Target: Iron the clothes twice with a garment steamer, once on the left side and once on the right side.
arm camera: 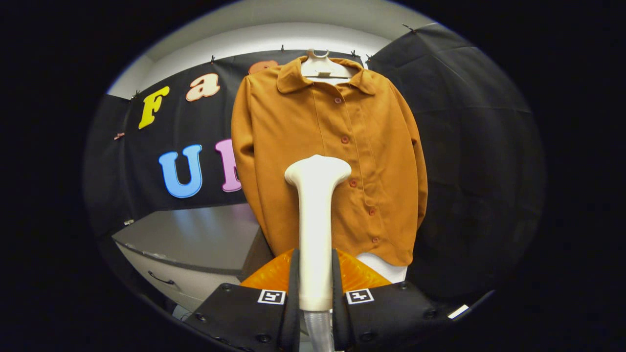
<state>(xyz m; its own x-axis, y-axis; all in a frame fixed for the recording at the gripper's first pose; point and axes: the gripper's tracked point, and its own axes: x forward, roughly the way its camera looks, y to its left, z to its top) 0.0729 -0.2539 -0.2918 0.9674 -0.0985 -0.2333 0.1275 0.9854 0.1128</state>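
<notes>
1. Grey desk (195, 239) with a drawer front sat off to the left of the jaws and lower down, near the shirt's left hem; a sideways sweep on that side could, I judged, knock the steamer against its corner.
2. Between the jaws (315, 293) stood the garment steamer (315, 215), upright, its pale handle pinched from both sides, so the jaws were closed on it. A clear hose ran down from the handle's foot and might snag or drag during a pass.
3. Just ahead of the jaws, beyond the steamer head, hung the rust-orange shirt (332, 161) on a white hanger (320, 66). The head looked apart from the cloth, not touching it, though depth was hard to read.
4. The shirt hung loose, so pressing too hard would likely swing it away or slip it off the hanger.
5. To the right of the jaws the buttoned placket (359, 183) ran down the shirt; the head could catch on a button there.
</notes>
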